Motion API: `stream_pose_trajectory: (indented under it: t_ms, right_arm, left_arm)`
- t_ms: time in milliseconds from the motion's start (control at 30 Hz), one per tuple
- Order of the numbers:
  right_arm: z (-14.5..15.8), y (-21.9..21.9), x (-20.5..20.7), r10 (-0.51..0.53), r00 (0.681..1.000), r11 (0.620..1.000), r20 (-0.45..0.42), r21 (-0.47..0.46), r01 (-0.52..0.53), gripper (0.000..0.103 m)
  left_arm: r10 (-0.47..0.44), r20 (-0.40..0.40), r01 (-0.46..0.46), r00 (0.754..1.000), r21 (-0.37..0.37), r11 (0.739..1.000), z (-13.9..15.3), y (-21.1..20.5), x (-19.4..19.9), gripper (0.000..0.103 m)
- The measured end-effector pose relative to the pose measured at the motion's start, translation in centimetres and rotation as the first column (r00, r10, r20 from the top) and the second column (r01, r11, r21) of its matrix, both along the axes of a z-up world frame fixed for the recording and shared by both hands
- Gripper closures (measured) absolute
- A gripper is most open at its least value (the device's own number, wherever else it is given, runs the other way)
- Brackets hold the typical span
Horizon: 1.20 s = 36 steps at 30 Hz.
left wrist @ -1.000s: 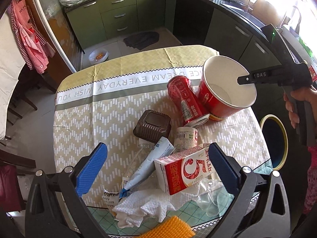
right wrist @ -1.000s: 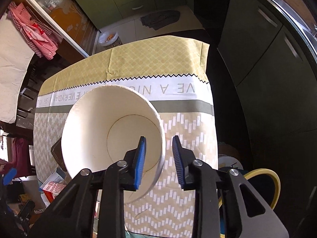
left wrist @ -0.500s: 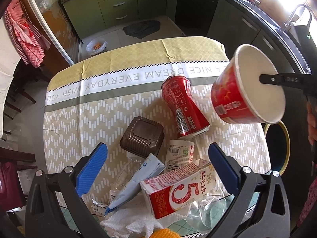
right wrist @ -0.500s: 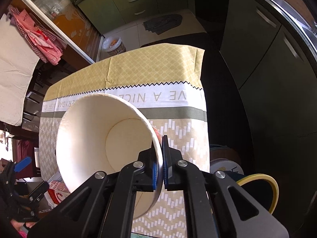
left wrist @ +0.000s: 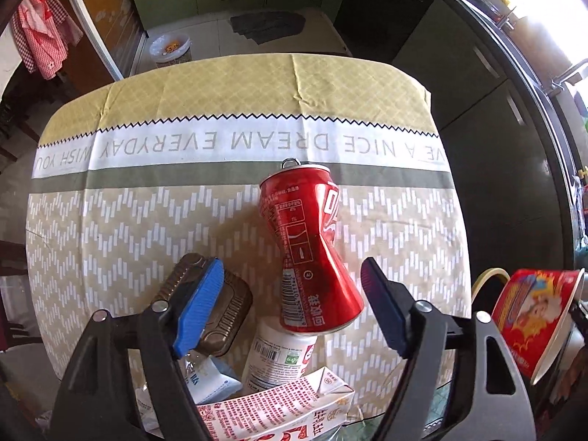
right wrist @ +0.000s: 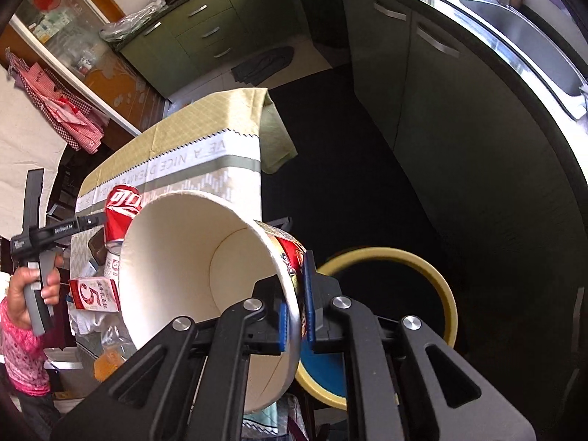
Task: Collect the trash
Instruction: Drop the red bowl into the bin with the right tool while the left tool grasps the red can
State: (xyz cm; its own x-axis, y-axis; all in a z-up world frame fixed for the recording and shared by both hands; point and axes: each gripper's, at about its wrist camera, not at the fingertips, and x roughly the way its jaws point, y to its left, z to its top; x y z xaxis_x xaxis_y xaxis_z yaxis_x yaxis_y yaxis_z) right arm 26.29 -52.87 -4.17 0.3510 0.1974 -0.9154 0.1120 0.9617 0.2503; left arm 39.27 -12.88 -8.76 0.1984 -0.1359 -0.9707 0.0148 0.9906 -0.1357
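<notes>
Between the closing left tongs (left wrist: 292,307) lies the dented can (left wrist: 310,250), untouched; right tongs (right wrist: 296,310) pinch the paper bucket's (right wrist: 191,268) rim.

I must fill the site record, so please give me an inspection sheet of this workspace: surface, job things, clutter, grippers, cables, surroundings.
Surface: table under a patterned tablecloth with printed words.
Job's things: dented red can lying on its side; paper bowl tilted off the table's edge; yellow-rimmed bin on the floor.
Clutter: brown lidded box, white bottle, red milk carton.
Grippers: left gripper closing, the can's lower end between its jaws, untouched; right gripper shut on the bowl's rim.
Cables: nothing seen.
Surroundings: green cabinets, sink, checked cloth hanging.
</notes>
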Motion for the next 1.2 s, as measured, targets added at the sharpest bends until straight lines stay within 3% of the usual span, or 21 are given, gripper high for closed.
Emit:
stream_pose_trajectory:
  t_ms: [100, 300, 633, 767, 800, 867, 1033, 1200]
  right_arm:
    - [-1.6, -2.2, -1.7, -0.029, 1.0, 1.0, -0.012, 0.01, 0.029, 0.093]
    - [-5.9, -5.9, -3.5, -0.103, 0.993, 0.995, -0.055, 0.01, 0.103, 0.093]
    - [-13.6, -10.5, -5.1, -0.207, 0.966, 0.978, -0.156, -0.007, 0.208, 0.093]
    - [-16.6, -12.1, -5.2, -0.22, 0.957, 0.973, -0.19, 0.025, 0.228, 0.083]
    - [-17.1, -12.4, -5.2, -0.228, 0.954, 0.971, -0.197, 0.022, 0.237, 0.068]
    - [-17.2, -12.9, -5.5, -0.243, 0.952, 0.969, -0.189, -0.001, 0.247, 0.061]
    - [-14.5, -14.0, -7.9, -0.26, 0.96, 0.965, -0.099, 0.015, 0.263, 0.061]
    - [-11.5, -13.9, -11.6, -0.259, 0.965, 0.965, -0.025, 0.037, 0.26, 0.061]
  left_arm:
    - [0.016, -0.013, -0.016, 1.0, -0.021, 1.0, -0.8, -0.1, 0.6, 0.036]
    - [0.024, -0.055, -0.027, 0.998, -0.068, 0.997, -2.2, -0.9, 1.3, 0.063]
    - [-0.016, -0.002, 0.016, 1.0, -0.04, 0.999, -2.3, -2.6, 1.3, 0.067]
    - [-0.047, 0.032, 0.048, 0.998, -0.034, 0.998, -0.9, -3.1, 0.8, 0.067]
    - [-0.061, 0.045, 0.062, 0.997, -0.029, 0.998, -0.5, -3.4, 0.5, 0.067]
    - [-0.088, 0.068, 0.089, 0.994, -0.023, 0.996, 0.5, -3.9, 0.0, 0.067]
    - [-0.204, 0.12, 0.208, 0.971, -0.017, 0.978, 3.2, -6.7, -2.5, 0.067]
    - [-0.365, 0.141, 0.373, 0.92, -0.034, 0.927, 5.0, -12.3, -6.3, 0.067]
